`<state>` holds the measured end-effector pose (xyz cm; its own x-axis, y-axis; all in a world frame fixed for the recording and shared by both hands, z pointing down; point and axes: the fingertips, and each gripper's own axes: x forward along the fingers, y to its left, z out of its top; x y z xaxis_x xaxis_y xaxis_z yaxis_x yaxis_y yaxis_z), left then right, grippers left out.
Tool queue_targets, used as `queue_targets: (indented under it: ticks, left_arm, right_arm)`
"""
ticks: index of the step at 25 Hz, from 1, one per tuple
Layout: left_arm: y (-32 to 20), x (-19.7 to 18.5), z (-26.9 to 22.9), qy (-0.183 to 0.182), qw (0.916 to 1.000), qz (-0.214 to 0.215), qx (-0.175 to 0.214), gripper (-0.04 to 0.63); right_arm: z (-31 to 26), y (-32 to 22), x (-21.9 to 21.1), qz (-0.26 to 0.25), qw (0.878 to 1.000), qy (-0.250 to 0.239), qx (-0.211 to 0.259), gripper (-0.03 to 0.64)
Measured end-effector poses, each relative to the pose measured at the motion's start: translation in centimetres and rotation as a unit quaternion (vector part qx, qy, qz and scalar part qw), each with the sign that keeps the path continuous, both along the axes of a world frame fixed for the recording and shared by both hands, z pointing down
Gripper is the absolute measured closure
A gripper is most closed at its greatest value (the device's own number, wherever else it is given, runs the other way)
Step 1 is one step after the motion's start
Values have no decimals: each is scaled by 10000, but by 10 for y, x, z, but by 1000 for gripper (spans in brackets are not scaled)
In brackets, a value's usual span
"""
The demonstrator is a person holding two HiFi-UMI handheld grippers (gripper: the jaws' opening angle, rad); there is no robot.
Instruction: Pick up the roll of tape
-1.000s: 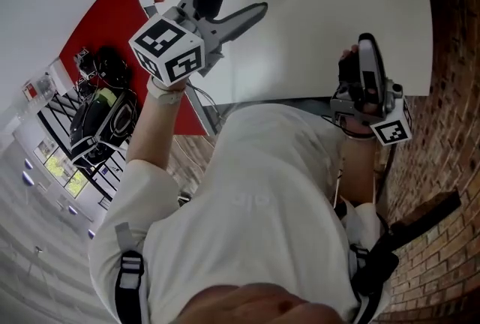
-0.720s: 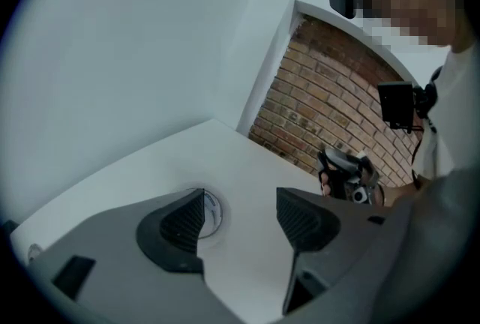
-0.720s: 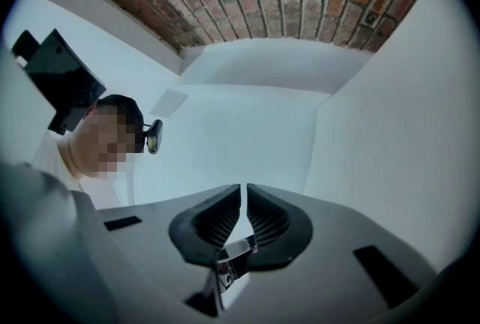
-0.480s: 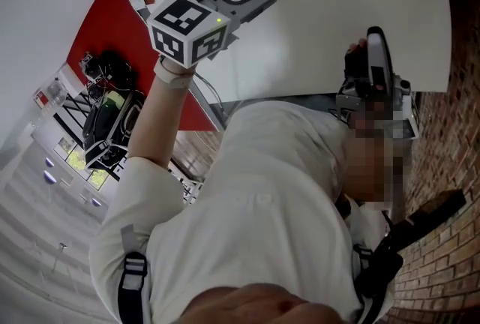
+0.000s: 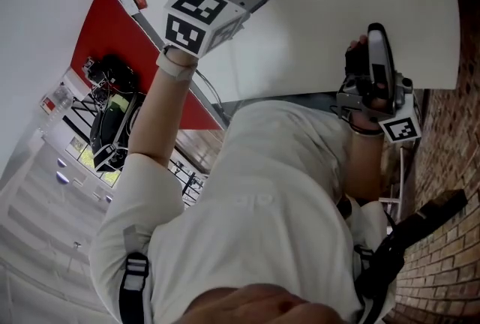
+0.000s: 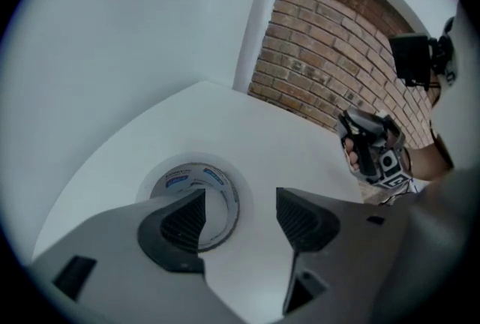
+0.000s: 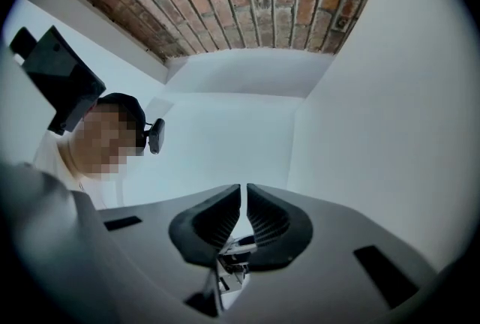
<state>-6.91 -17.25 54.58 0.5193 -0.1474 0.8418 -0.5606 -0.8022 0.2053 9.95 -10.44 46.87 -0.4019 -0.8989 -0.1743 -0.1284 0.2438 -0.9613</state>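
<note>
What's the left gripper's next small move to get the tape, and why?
Probably ease the left gripper down over the roll of tape, then close. Its jaws stand apart, one over the roll's core, the other outside its rim, so they line up astride the wall, apparently not yet at its level. The roll lies flat on the table.

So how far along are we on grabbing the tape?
The approach looks done: the left gripper is open over the roll of tape, with one jaw over its core and the other outside the rim. Nothing is gripped yet; the roll lies flat on the table. Remaining: close and lift. The right gripper is shut and empty, off to the side.
</note>
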Motion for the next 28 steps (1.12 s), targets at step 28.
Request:
queue_targets:
  ticks: [28]
  left_arm:
    - [0, -12, 55, -2726, 9385, 1891, 955, 405]
  right_arm:
    - [15, 5, 13, 61, 9999, -35, -104, 594]
